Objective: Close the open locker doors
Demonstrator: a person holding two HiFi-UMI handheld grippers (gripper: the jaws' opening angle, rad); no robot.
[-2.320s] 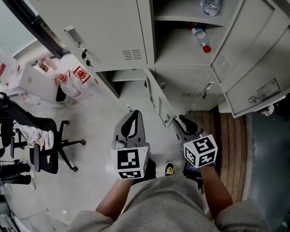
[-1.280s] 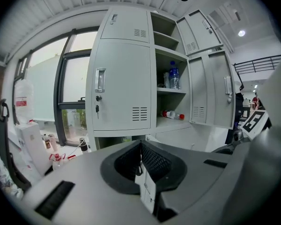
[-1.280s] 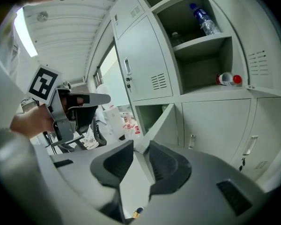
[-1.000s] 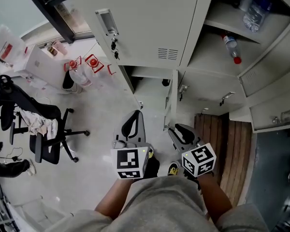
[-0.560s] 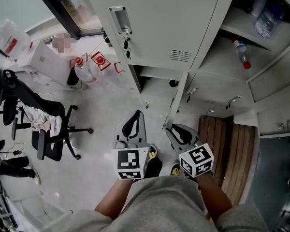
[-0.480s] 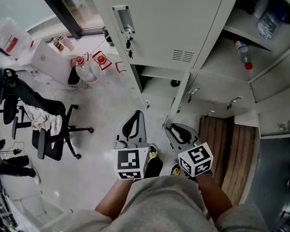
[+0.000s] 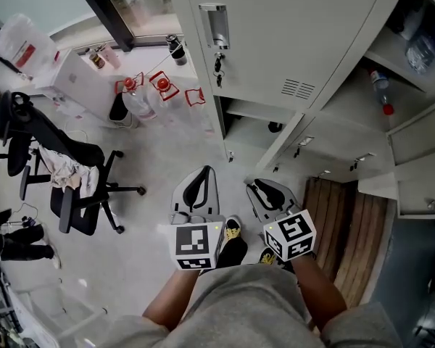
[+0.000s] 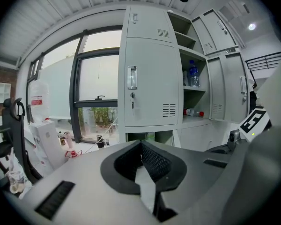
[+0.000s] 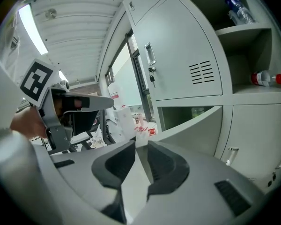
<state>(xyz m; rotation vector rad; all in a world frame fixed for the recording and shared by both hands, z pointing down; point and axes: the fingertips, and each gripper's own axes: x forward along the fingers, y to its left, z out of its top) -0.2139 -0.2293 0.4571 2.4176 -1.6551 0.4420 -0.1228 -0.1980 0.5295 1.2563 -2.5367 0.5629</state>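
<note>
Grey metal lockers fill the top of the head view. One tall door (image 7: 275,42) with a handle and vents is closed. Under it a low locker door (image 7: 278,149) stands swung out, edge-on to me, also seen in the right gripper view (image 9: 192,122). To the right an open compartment holds a red-capped bottle (image 7: 381,100), and more open doors (image 7: 420,162) hang at the right edge. My left gripper (image 7: 198,185) and right gripper (image 7: 264,192) hover side by side over the floor, short of the lockers, both shut and empty.
A black office chair (image 7: 72,187) stands on the left. Beyond it are a white box (image 7: 80,78) and water jugs with red caps (image 7: 141,100) by the window. A wooden slatted board (image 7: 348,223) lies before the right lockers. My shoes (image 7: 232,239) show between the grippers.
The lockers have slid to the right and the window side has come into view. The right gripper has shifted slightly left. Both grippers stay shut.
</note>
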